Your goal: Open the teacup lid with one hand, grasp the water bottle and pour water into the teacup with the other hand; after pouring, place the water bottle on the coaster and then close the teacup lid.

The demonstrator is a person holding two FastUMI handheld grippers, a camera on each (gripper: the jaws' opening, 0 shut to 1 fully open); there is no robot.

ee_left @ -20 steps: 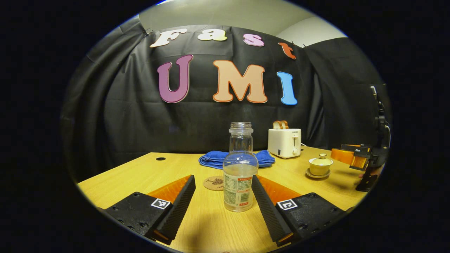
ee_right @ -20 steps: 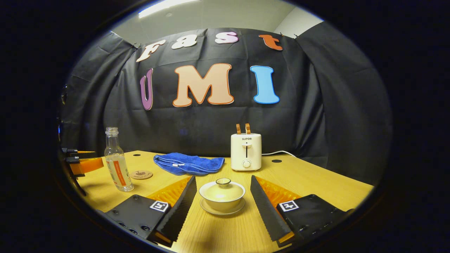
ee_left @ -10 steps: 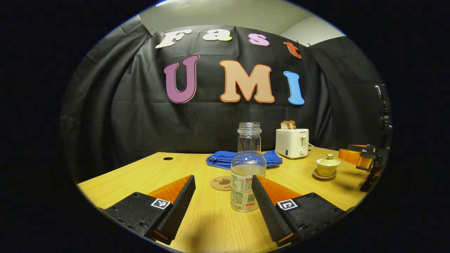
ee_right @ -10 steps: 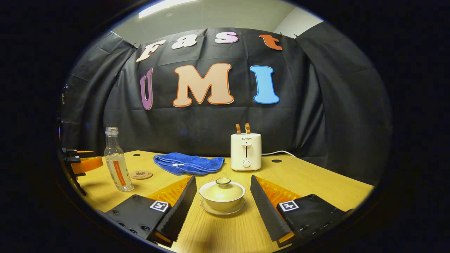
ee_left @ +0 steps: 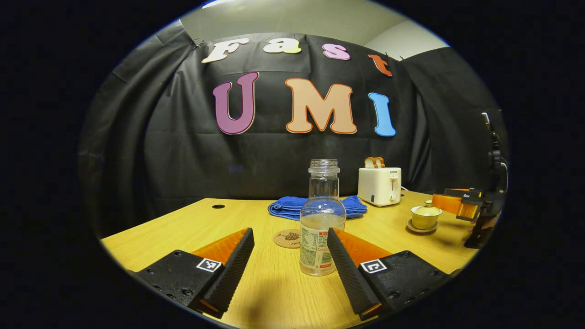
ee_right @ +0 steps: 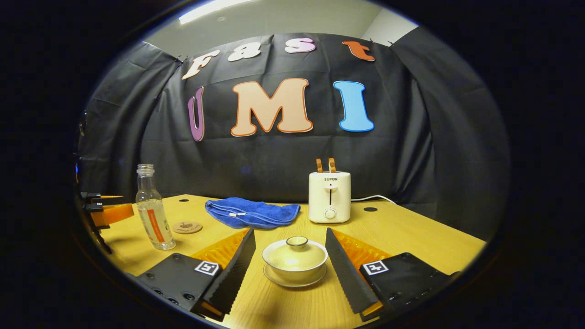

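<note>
Left gripper view: left gripper (ee_left: 290, 258) low over wooden table (ee_left: 173, 228), fingers spread wide, nothing grasped. Water bottle (ee_left: 322, 219) upright on the table between the two fingers, close against the right-hand finger; contact not discernible. Cap off, neck open, water in the lower part. Round cork coaster (ee_left: 288, 238) flat on the table just behind and left of the bottle. Blue towel (ee_left: 292, 208) bunched farther behind the bottle. White toaster (ee_left: 379, 185) behind and right of the bottle, two bread slices (ee_left: 374, 161) standing in the slots. Lidded teacup (ee_left: 425, 214) on saucer, well right of the bottle, with right gripper (ee_left: 459, 205) just beside it at the far edge.

Right gripper view: right gripper (ee_right: 290, 260) likewise released, fingers wide apart, gripping nothing. Teacup (ee_right: 295, 256) centred between the fingers, clear of both, lid (ee_right: 297, 242) seated on the cup, saucer (ee_right: 295, 278) beneath. Bottle (ee_right: 153, 210) well left of the teacup, upright on the table (ee_right: 411, 233). Coaster (ee_right: 187, 227) just right of the bottle. Towel (ee_right: 251, 212) between bottle and toaster (ee_right: 329, 197). Left gripper (ee_right: 107, 211) at the far left, just beside the bottle.
</note>
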